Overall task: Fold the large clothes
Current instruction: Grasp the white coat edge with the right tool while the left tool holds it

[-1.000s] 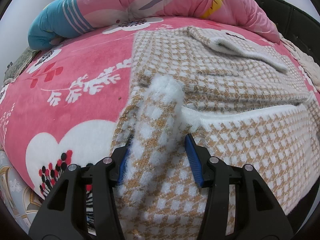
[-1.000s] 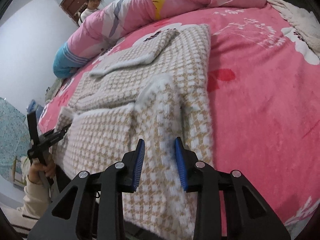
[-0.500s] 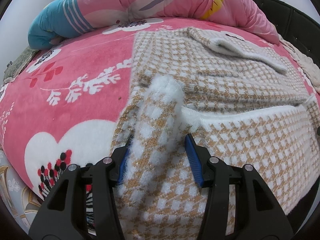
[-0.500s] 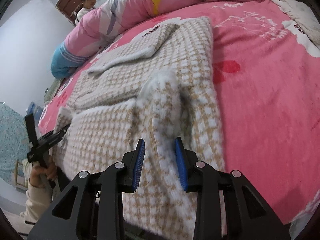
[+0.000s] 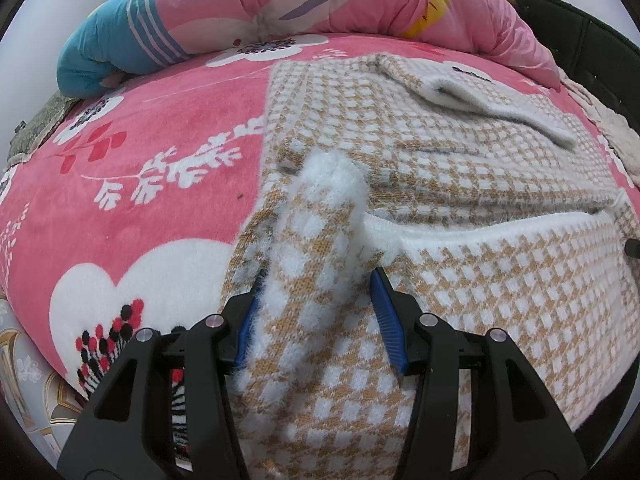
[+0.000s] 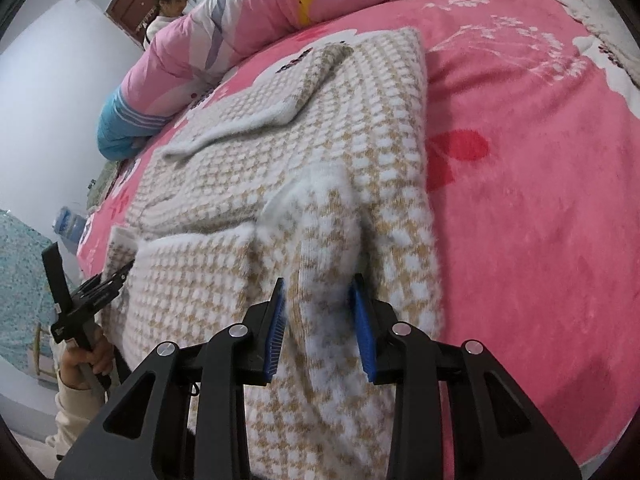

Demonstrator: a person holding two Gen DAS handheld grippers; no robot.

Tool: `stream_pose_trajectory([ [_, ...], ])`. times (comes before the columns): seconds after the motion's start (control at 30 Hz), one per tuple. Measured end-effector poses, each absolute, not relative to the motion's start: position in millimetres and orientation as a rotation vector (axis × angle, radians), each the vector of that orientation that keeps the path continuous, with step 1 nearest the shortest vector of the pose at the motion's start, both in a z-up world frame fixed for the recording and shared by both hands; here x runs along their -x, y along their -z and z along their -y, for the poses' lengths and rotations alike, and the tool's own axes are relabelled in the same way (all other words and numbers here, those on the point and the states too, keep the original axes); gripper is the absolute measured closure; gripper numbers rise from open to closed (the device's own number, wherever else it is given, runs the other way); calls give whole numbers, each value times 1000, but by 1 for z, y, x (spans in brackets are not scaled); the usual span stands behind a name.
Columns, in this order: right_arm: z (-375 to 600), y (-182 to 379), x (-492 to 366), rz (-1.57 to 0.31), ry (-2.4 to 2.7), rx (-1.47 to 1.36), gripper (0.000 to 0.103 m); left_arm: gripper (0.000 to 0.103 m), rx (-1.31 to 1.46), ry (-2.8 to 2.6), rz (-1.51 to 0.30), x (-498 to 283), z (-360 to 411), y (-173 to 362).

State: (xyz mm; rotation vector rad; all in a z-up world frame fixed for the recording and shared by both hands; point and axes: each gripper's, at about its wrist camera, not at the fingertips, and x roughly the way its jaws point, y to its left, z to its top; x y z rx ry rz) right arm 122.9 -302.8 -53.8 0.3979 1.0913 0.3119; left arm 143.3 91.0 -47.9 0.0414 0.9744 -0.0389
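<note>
A large tan-and-white checked knit garment (image 5: 460, 168) lies spread on a pink flowered bed, its near part folded back over itself; it also shows in the right wrist view (image 6: 312, 120). My left gripper (image 5: 316, 316) is shut on a bunched left corner of the garment's near edge. My right gripper (image 6: 320, 320) is shut on the bunched right corner of that edge. A folded sleeve (image 5: 480, 92) lies across the far part. The left gripper also shows from the side in the right wrist view (image 6: 80, 304).
A rolled pink and blue quilt (image 5: 280, 4) lies along the far side of the bed. A cream blanket (image 6: 592, 12) lies at the bed's far right edge. A person (image 6: 170, 4) stands by a brown door at the back. The pink bedspread (image 5: 140, 140) is bare left of the garment.
The right gripper has moved forward over the garment with its corner, so the far edge looks closer. The left gripper has barely moved. Both grips are unchanged.
</note>
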Motion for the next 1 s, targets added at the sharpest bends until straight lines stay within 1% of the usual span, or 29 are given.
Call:
stream_pose_trajectory([
  [0.17,297,50,-114,-1101,-327,-355,72,54,-40,39,-974,-143,-91,48],
  [0.43,295,57,-133,-1115,-297,-347,72,53,-42,41,-974,-143,-92,48],
  [0.73,288,55,-125,-1113,-274,-293,72,53,-38,40,-974,-143,-92,48],
  [1.0,290,58,-126,-1115,-271,-317,72,53,-38,38,-974,-144,-90,48],
])
